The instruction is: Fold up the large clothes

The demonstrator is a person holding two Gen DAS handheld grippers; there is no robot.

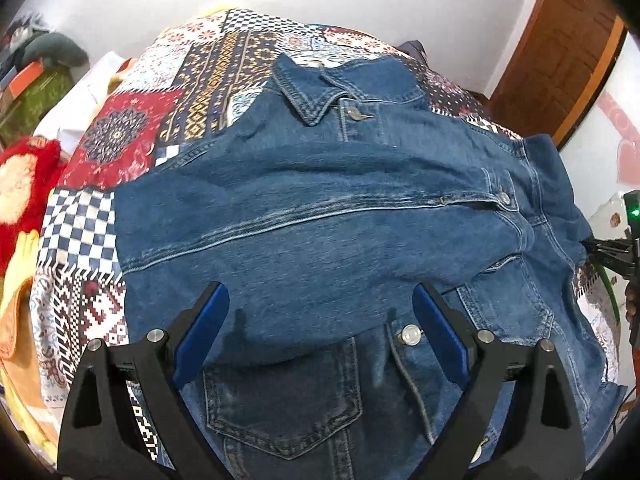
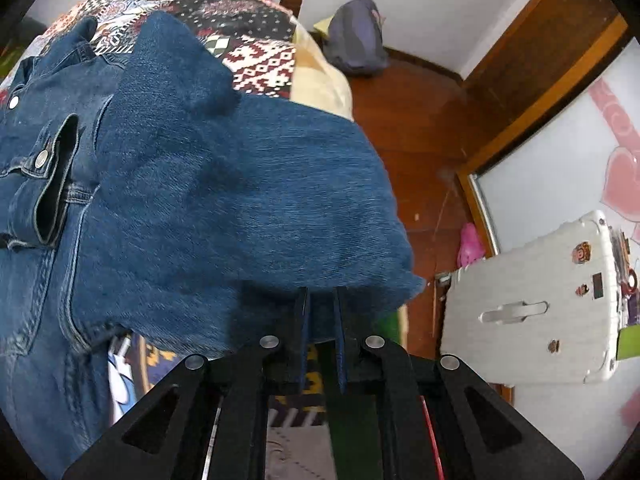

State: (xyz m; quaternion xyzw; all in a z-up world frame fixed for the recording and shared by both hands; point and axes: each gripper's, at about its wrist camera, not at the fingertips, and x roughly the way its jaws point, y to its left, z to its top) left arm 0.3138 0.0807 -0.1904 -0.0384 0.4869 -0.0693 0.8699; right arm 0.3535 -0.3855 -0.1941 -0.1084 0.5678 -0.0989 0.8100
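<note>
A blue denim jacket [image 1: 320,208] lies front up on a patchwork bedspread [image 1: 192,92], collar at the far end, one sleeve folded across its chest. My left gripper [image 1: 320,320] is open and empty, its blue pads hovering over the folded sleeve near a chest pocket. My right gripper [image 2: 320,300] is shut on the edge of the denim jacket [image 2: 248,184], holding a fold of it lifted over the bed's right side. The right gripper also shows at the right edge of the left wrist view [image 1: 600,246].
Red and orange clothes [image 1: 20,188] are piled at the bed's left. A white suitcase [image 2: 532,300] stands on the wooden floor to the right, by a wooden door frame [image 2: 540,72]. A dark bag [image 2: 356,40] sits by the far wall.
</note>
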